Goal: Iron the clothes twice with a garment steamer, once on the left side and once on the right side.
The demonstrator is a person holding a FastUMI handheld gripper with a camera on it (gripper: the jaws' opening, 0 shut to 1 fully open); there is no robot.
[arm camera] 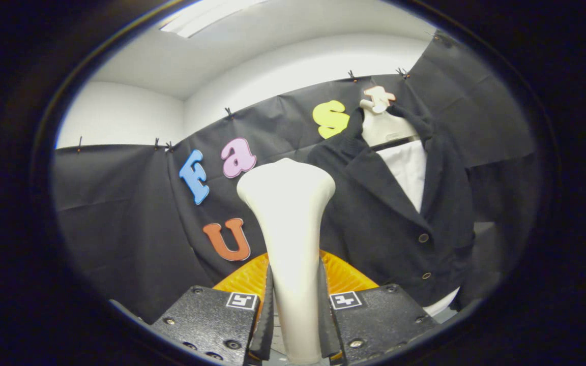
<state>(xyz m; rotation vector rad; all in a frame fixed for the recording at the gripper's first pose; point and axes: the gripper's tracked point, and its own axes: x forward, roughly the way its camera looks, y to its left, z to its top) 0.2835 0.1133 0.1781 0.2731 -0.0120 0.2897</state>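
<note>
Gripper [295, 310] is pinching the garment steamer [289, 239]: both ribbed black fingers [262, 320] press on the narrow lower part of its cream body, one on each side, at bottom centre of the frame.

Steamer stands upright, long axis vertical. It runs from between the fingers up to mid-frame and widens to a rounded head at the top. Head sits just left of the jacket, roughly level with the lapel; cannot tell if it touches the fabric.

An orange ribbed part [341, 277] shows behind the steamer's stem just above the fingers. Cannot tell what it is.

Black jacket [379, 213] hangs right of centre on a cream hanger [382, 127], front facing the camera, lapels open over a white shirt [410, 170]. Two buttons [423, 237] run down the front, lower right of the lapel.

Room: black cloth wall [115, 213] spans the middle of the frame, pinned with small clips [228, 111] along its top edge. White wall [120, 117] and white ceiling above it, ceiling light panel [206, 18] at upper left.
</note>
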